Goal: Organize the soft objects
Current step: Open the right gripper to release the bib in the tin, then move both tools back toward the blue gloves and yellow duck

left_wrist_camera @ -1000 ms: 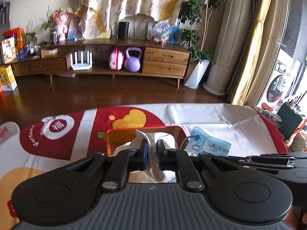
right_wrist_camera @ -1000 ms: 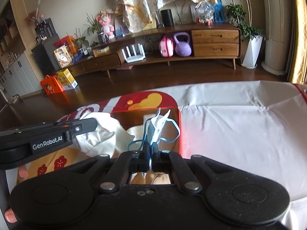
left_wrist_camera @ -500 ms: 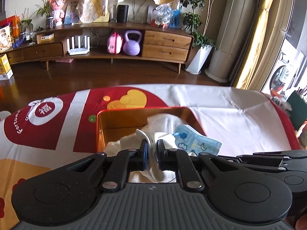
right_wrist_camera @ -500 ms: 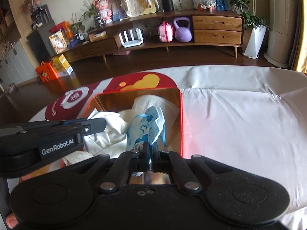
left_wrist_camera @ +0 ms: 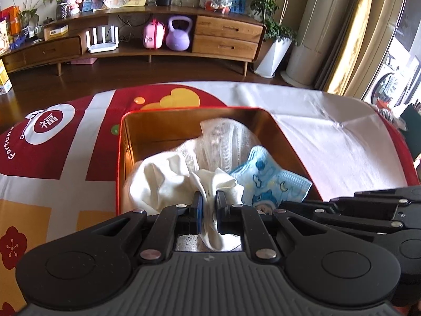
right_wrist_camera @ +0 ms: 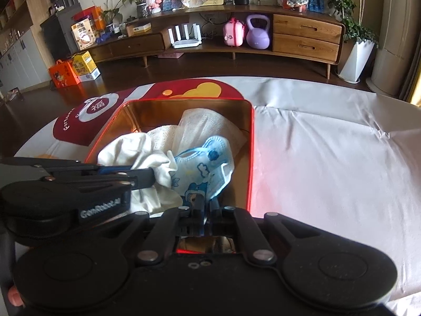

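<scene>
1. Left gripper (left_wrist_camera: 209,200), now sunk lower into the box (left_wrist_camera: 123,142), is clamped on the white cloth (left_wrist_camera: 163,181) at the box's near-left side.
2. Right gripper (right_wrist_camera: 207,205) has lowered the blue mask (right_wrist_camera: 202,171) to the near-right side; its jaws have just been opening a crack, mask edge between them.
3. Both items are now in the box, so release comes next.

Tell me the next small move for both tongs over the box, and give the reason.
Probably open both and let go. The left tongs pinch the white cloth and the right tongs, whose jaws have just been opening, still have the blue mask between them; both items already lie inside the gold box.
</scene>
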